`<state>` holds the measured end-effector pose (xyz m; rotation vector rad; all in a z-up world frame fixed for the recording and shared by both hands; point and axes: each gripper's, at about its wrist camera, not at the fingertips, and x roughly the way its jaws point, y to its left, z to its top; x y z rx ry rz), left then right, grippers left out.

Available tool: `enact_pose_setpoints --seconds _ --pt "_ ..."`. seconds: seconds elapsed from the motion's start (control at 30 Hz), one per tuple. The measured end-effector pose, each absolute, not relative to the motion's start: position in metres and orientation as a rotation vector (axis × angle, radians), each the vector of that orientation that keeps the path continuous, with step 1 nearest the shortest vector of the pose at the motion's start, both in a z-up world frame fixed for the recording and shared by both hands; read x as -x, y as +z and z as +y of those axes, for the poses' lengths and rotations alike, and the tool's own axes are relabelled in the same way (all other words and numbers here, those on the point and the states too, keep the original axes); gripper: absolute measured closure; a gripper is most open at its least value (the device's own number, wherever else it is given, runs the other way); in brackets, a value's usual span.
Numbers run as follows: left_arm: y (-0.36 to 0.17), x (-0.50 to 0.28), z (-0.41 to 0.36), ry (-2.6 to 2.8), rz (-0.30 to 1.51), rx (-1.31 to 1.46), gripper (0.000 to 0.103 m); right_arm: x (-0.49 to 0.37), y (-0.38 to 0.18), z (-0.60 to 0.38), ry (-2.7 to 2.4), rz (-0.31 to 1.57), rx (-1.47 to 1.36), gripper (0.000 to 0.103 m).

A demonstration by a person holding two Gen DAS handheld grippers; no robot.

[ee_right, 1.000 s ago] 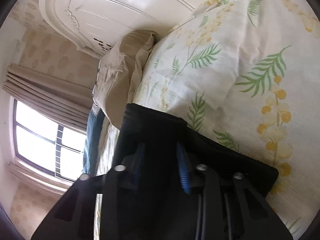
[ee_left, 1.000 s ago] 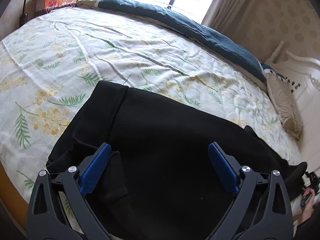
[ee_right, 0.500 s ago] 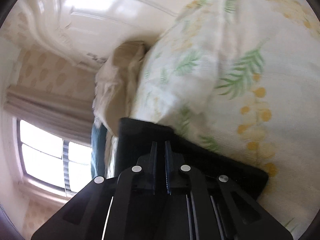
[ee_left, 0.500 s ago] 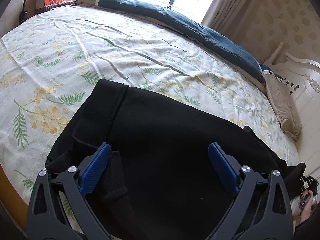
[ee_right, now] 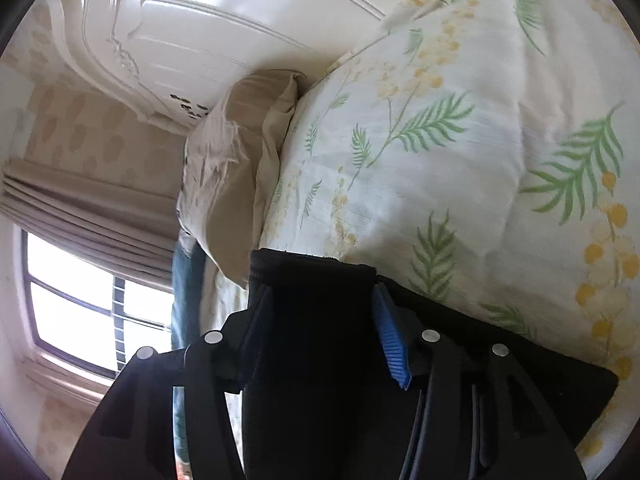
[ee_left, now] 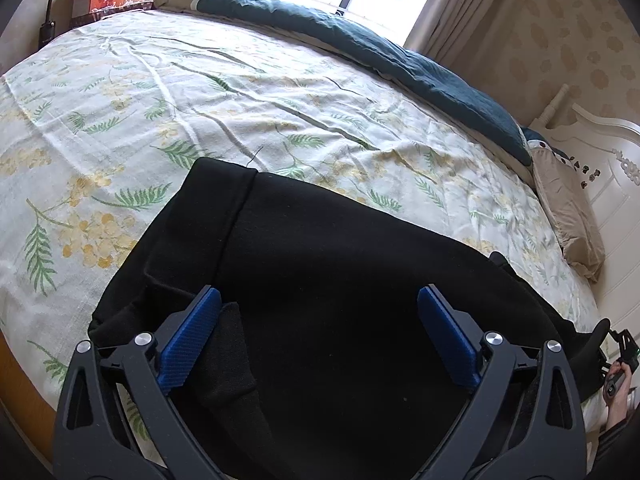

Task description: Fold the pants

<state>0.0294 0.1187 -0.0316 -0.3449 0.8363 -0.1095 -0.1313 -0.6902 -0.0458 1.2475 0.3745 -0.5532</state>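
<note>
The black pants (ee_left: 320, 280) lie spread on the floral bed sheet (ee_left: 200, 100). My left gripper (ee_left: 318, 320) is wide open just above the pants, with its blue pads (ee_left: 188, 336) on either side of the cloth. In the right wrist view my right gripper (ee_right: 320, 320) is partly open, with a fold of the black pants (ee_right: 312, 312) standing between its fingers. One blue pad (ee_right: 390, 340) shows on the right side of the cloth; the left pad is mostly hidden.
A dark teal blanket (ee_left: 380, 48) lies along the far side of the bed. A beige pillow (ee_left: 568, 216) rests by the white headboard (ee_left: 612, 168); it also shows in the right wrist view (ee_right: 236, 160). A floral pillow (ee_right: 460, 140) lies ahead of the right gripper.
My right gripper was shut half a second ago and its jaws now stand apart around the pants fold. My left gripper has stayed open over the pants.
</note>
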Motion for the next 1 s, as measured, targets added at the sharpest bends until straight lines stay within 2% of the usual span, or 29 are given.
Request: enact_pose_setpoints --seconds 0.13,0.3,0.37,0.4,0.43,0.6,0.83,1.0 --pt "-0.032 -0.029 0.119 -0.113 0.835 0.354 0.004 0.139 -0.043 -0.693 -0.601 0.343 -1.239 0.052" --pt "-0.033 -0.03 0.118 -0.111 0.834 0.353 0.003 0.125 -0.04 -0.699 -0.58 0.444 -1.178 0.051" --pt "-0.033 -0.029 0.117 -0.107 0.832 0.351 0.003 0.124 -0.039 -0.699 -0.569 0.479 -1.143 0.062" --pt "-0.034 -0.029 0.117 -0.104 0.832 0.348 0.003 0.124 -0.04 -0.701 -0.543 0.485 -1.145 0.082" --pt "-0.034 -0.029 0.116 -0.101 0.831 0.344 0.003 0.125 -0.043 -0.701 -0.51 0.488 -1.165 0.091" --pt "-0.035 -0.029 0.114 -0.098 0.832 0.324 0.003 0.149 -0.034 -0.693 -0.438 0.42 -1.207 0.094" --pt "-0.035 -0.029 0.115 -0.099 0.831 0.342 0.003 0.23 -0.009 -0.679 -0.422 0.255 -1.244 0.095" --pt "-0.036 -0.03 0.112 -0.087 0.828 0.324 0.003 0.259 -0.038 -0.675 -0.469 0.318 -1.263 0.095"
